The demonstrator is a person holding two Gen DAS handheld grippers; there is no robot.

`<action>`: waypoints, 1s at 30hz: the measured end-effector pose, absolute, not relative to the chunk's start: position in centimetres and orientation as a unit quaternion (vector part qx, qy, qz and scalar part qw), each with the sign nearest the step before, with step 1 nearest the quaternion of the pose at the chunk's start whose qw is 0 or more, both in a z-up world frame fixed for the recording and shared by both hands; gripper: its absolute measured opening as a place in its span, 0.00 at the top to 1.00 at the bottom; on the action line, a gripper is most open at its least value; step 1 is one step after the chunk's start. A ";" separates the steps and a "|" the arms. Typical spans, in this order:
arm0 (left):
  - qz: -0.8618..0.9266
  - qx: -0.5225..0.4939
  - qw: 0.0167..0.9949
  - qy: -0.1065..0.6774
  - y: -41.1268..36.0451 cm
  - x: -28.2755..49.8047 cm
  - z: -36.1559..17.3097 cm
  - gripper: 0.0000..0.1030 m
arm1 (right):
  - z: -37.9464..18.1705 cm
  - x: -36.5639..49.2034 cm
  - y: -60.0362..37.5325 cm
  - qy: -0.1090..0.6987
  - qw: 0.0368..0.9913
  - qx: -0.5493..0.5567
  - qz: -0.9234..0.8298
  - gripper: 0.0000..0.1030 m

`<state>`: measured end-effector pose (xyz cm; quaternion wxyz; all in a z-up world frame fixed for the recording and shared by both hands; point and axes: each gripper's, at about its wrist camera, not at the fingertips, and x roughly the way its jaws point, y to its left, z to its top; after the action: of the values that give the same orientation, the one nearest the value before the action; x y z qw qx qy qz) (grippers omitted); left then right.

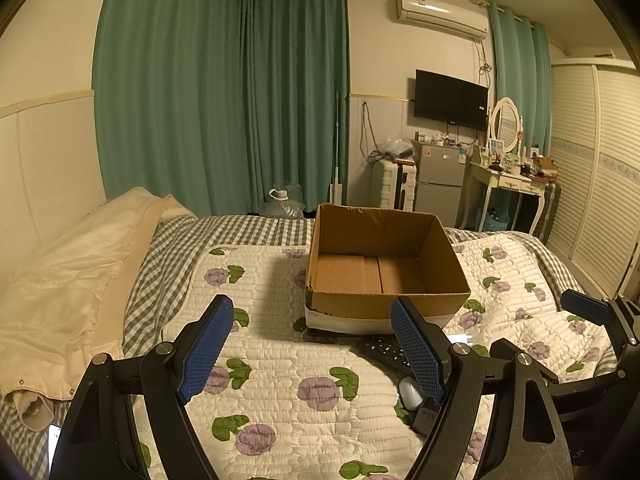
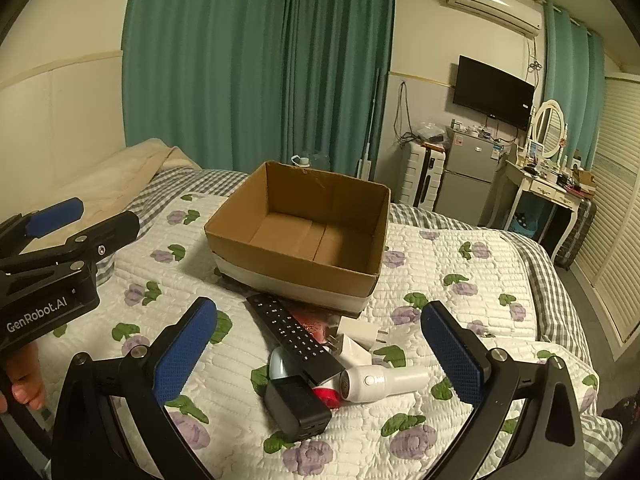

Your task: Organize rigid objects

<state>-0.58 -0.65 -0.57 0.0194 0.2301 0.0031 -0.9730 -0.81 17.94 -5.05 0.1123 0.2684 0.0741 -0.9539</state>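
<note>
An empty open cardboard box [image 2: 280, 268] stands on the floral quilt; it also shows in the left wrist view [image 1: 384, 304]. In front of it lies a pile: a black remote [image 2: 292, 332], a black power bank [image 2: 298, 410], a white handheld device [image 2: 380, 382], a white plug adapter [image 2: 360, 330], a pale mouse [image 2: 278, 362] and a red item [image 2: 326, 396]. My right gripper [image 2: 318, 356] is open, above the pile. My left gripper [image 1: 312, 348] is open and empty, left of the pile; the remote [image 1: 380, 350] and mouse [image 1: 410, 392] show beside its right finger.
The quilt [image 2: 460, 320] covers a checked bed. A cream duvet [image 1: 60, 280] lies at the left. Beyond the bed stand green curtains [image 1: 220, 100], a small fridge [image 2: 468, 176], a suitcase [image 2: 420, 176] and a dressing table [image 2: 540, 188]. A louvred wardrobe [image 1: 600, 168] is on the right.
</note>
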 end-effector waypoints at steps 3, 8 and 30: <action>-0.973 0.230 0.021 0.003 -0.7 -0.6 -0.6 0.19 | -5.2 -1.0 18.0 0.074 0.114 0.272 -0.953 0.01; -0.971 0.239 0.021 0.002 -0.6 -1.3 -1.4 0.19 | -5.7 -1.7 18.2 0.081 0.118 0.277 -0.950 0.02; -0.925 0.374 0.070 0.016 -2.3 -7.6 -10.6 0.19 | -18.7 -12.1 13.2 0.187 0.216 0.422 -0.860 0.43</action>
<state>-7.64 -2.34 -10.61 0.0697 0.3735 0.0157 -0.9249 -12.13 13.24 -18.66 0.2157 0.4224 0.1871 -0.8603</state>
